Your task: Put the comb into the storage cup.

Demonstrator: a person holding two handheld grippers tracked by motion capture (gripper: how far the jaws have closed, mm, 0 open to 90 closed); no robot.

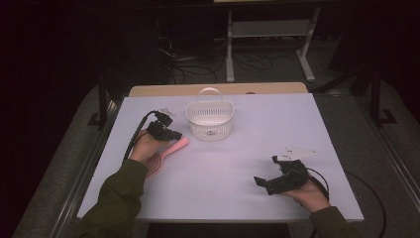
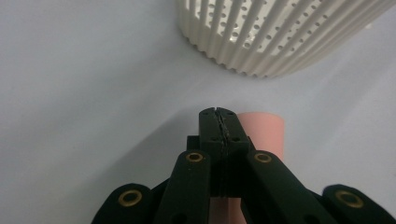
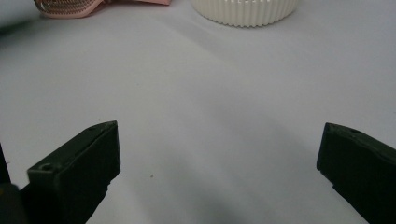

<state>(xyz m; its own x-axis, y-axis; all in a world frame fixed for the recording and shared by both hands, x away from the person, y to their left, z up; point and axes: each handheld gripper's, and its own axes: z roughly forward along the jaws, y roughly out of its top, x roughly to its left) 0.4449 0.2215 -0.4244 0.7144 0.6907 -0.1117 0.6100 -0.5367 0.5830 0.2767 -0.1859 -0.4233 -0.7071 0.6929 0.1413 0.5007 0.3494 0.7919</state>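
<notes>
Pink plastic marked the thing in hand: a pink plastic hairbrush (image 1: 166, 152) lay flat on the pale lilac desk (image 1: 237, 148), left of centre, its rounded handle end pointing toward the far right and its bristled head nearer the person's left hand. We saw the left tongs (image 1: 174, 135) over that handle, with their jaws pressed fully together; in the left gripper view the handle (image 2: 266, 128) showed just behind and to the right of the closed tips (image 2: 218, 113), not between them. The white perforated plastic basket with a hoop handle (image 1: 210, 120) stood near the brush, just beyond the handle end. We saw the right tongs (image 1: 261, 182) well apart at the near right of the desk, their jaws spread wide over bare desk surface, holding nothing.
</notes>
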